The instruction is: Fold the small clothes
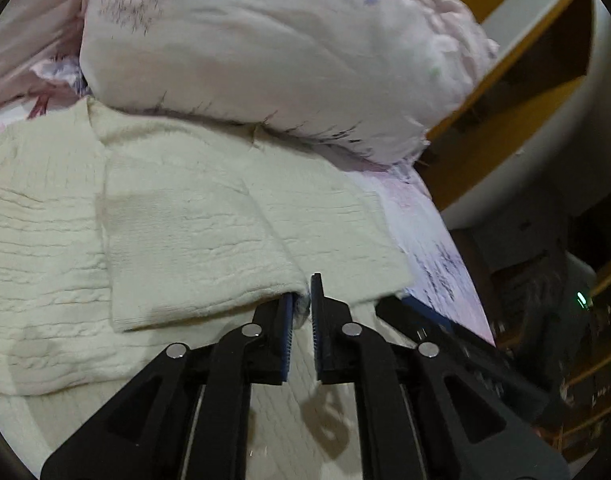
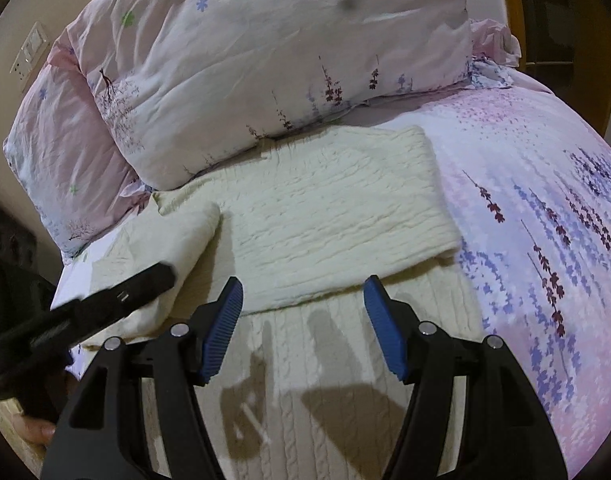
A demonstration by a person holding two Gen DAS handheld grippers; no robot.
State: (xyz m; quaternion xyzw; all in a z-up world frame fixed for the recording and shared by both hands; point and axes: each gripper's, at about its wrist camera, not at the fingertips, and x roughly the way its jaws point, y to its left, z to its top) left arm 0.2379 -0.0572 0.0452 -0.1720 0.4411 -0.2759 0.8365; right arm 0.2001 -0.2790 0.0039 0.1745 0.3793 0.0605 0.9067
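A cream cable-knit sweater [image 1: 193, 216] lies flat on the bed, its sleeves folded in over the body. My left gripper [image 1: 302, 292] is nearly shut; its left finger is tucked under the cuff edge of a folded sleeve [image 1: 201, 276], and I cannot tell if cloth is pinched. In the right wrist view the sweater [image 2: 329, 216] lies ahead with a folded panel across it. My right gripper [image 2: 303, 300] is open and empty just above the sweater's lower body. The left gripper's body [image 2: 105, 300] shows at the left over the other sleeve.
A big white-and-pink floral duvet [image 2: 265, 48] is heaped at the far edge of the sweater. The lavender-print bedsheet [image 2: 545, 220] spreads to the right. The bed's edge [image 1: 457, 248] drops off to a dark room with wooden furniture [image 1: 525, 60].
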